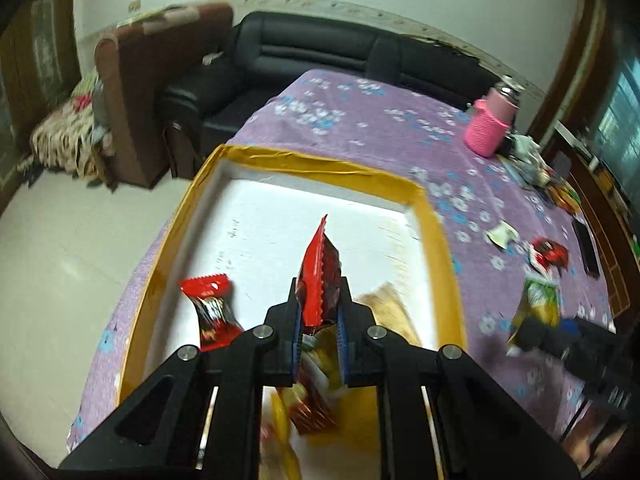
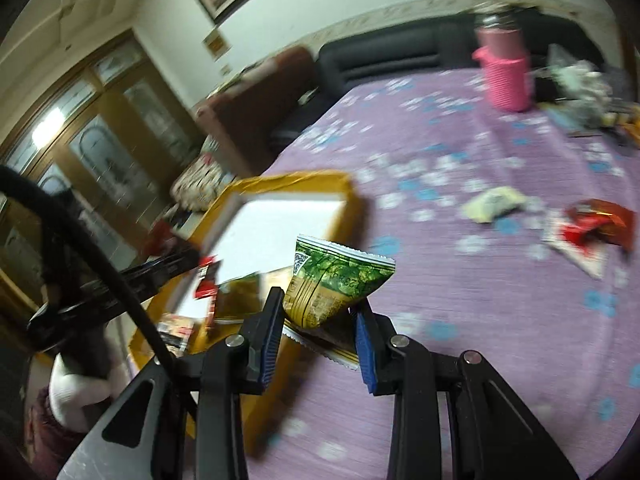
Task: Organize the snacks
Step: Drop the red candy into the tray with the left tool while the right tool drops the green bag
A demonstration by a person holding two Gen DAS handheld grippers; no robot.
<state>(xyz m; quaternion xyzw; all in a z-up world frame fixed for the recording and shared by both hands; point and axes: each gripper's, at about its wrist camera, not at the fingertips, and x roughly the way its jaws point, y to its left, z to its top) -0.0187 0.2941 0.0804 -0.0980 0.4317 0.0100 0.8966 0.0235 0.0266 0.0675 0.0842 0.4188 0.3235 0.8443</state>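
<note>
**Both claws carry snack packets by the yellow-rimmed box**

Left wrist view: the left claw (image 1: 319, 312) is pinched on a red snack packet (image 1: 320, 272), which stands upright between the blue pads above the white floor of the yellow-rimmed box (image 1: 432, 216). A red wrapped candy (image 1: 212, 308) lies inside the box to the left of the claw, and more packets sit blurred below the fingers. The box rests on the bench under a purple flowered cloth (image 1: 380, 128). A pink bottle (image 1: 490, 128) stands at the far right of the bench, and a red-and-white packet (image 1: 548, 256) lies loose on the cloth.

Right wrist view: the right claw (image 2: 318, 320) grips a green snack packet (image 2: 336, 284), held off the cloth just right of the box (image 2: 296, 180). A pale wrapper (image 2: 494, 204) and the red-and-white packet (image 2: 592, 224) lie well apart from it, farther right.
</note>
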